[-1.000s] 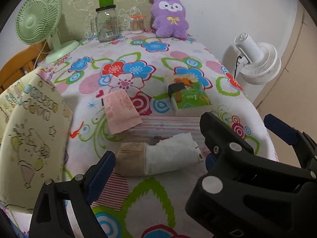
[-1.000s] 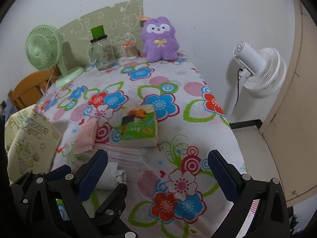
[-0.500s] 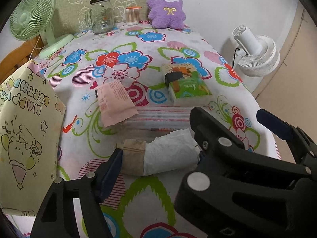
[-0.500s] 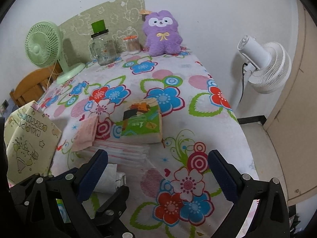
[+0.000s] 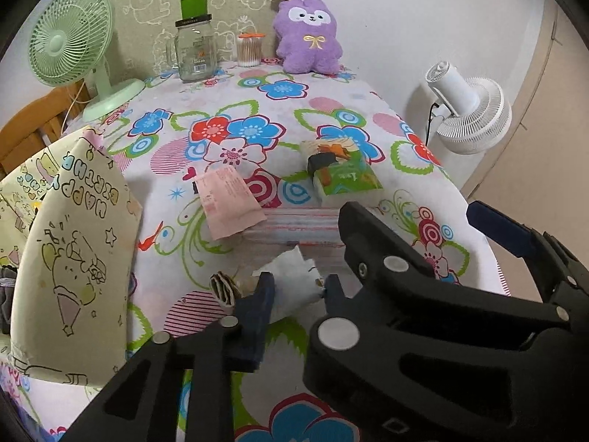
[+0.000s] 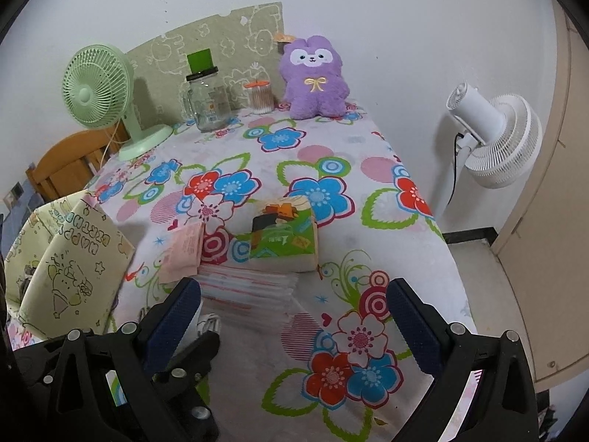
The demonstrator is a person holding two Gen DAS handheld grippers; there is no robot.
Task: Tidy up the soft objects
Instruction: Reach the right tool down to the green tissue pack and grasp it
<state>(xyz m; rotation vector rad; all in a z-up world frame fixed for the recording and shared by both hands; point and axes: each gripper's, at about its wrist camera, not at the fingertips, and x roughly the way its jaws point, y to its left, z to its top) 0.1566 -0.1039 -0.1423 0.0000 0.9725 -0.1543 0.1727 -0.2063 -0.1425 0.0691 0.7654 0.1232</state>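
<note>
My left gripper (image 5: pixel 298 291) is shut on a white and brown soft cloth roll (image 5: pixel 291 283) and pinches its white end near the table's front. My right gripper (image 6: pixel 294 316) is open and empty, just right of the left one, above the flowered tablecloth (image 6: pixel 368 169). A green tissue pack (image 5: pixel 342 180) lies mid-table on a stack of striped cloth (image 5: pixel 294 228); both show in the right wrist view, pack (image 6: pixel 283 239), stack (image 6: pixel 250 287). A pink packet (image 5: pixel 228 202) lies left of it. A purple plush (image 5: pixel 309 37) sits at the far edge.
A yellow "Happy Birthday" gift bag (image 5: pixel 70 258) stands at the table's left edge. A green fan (image 5: pixel 73 44), a glass jar (image 5: pixel 195 51) and a cotton-swab pot (image 5: pixel 250 49) stand at the back. A white fan (image 5: pixel 467 110) stands beyond the table's right edge.
My left gripper has closed on the cloth roll, which is now bunched and lifted at its white end. My right gripper has stayed open and rose slightly.
</note>
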